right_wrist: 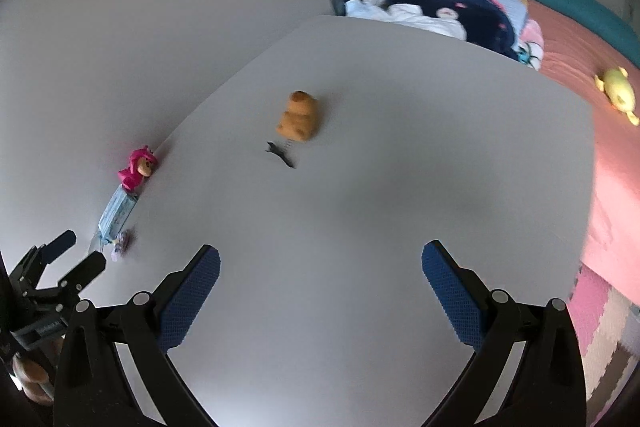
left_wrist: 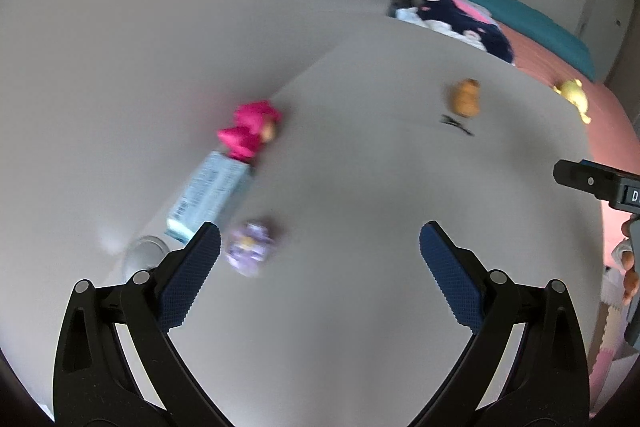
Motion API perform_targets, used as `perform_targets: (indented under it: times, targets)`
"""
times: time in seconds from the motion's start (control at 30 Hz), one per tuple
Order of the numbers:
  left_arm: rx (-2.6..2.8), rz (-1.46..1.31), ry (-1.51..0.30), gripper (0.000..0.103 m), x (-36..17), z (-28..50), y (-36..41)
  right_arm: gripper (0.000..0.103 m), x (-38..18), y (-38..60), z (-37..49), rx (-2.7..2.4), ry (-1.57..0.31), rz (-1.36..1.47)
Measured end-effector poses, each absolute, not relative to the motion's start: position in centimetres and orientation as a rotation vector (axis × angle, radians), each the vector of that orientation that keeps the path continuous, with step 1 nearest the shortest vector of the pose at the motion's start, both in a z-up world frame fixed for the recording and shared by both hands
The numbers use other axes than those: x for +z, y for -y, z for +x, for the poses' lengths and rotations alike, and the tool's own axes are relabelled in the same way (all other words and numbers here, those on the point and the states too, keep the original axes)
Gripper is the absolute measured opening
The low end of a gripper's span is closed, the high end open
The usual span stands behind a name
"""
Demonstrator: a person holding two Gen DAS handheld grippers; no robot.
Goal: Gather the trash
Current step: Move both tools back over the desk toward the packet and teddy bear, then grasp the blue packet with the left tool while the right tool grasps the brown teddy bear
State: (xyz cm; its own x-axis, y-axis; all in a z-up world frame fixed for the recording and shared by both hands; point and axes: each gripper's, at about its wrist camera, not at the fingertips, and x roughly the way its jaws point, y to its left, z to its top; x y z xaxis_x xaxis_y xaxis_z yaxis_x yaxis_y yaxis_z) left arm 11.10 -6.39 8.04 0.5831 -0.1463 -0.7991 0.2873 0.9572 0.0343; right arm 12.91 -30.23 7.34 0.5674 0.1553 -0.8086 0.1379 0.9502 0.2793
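On the white table (left_wrist: 360,187) lies a crumpled purple wrapper (left_wrist: 249,248), just right of my left gripper's left fingertip. My left gripper (left_wrist: 320,243) is open and empty above the table. Behind the wrapper sit a light blue packet (left_wrist: 210,197) and a pink toy figure (left_wrist: 250,129). In the right wrist view the purple wrapper (right_wrist: 121,241), blue packet (right_wrist: 117,211) and pink toy (right_wrist: 138,167) line the table's left edge. My right gripper (right_wrist: 320,267) is open and holds nothing. My left gripper (right_wrist: 74,251) shows at the far left, open near the wrapper.
An orange plush toy (right_wrist: 299,115) and a small black clip (right_wrist: 280,154) lie mid-table. A grey rounded object (left_wrist: 144,255) sits by the packet. Beyond the table are a pink bed (right_wrist: 580,39) with bedding, a yellow plush (right_wrist: 618,93), and foam floor mats (right_wrist: 600,315).
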Motion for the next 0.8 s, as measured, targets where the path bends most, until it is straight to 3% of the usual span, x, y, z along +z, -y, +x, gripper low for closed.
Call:
perform_targets:
  times: [0.17,0.8]
  targets:
    - [-0.243,0.126,-0.93,0.091,7.0,13.6,3.7,0.101,6.4,28.5,16.7,0.017,-0.97,0.317]
    - [-0.213,0.146,-0.962,0.091,4.4,17.3,0.9,0.095,4.1,24.4,24.7,-0.036,-0.984,0.21]
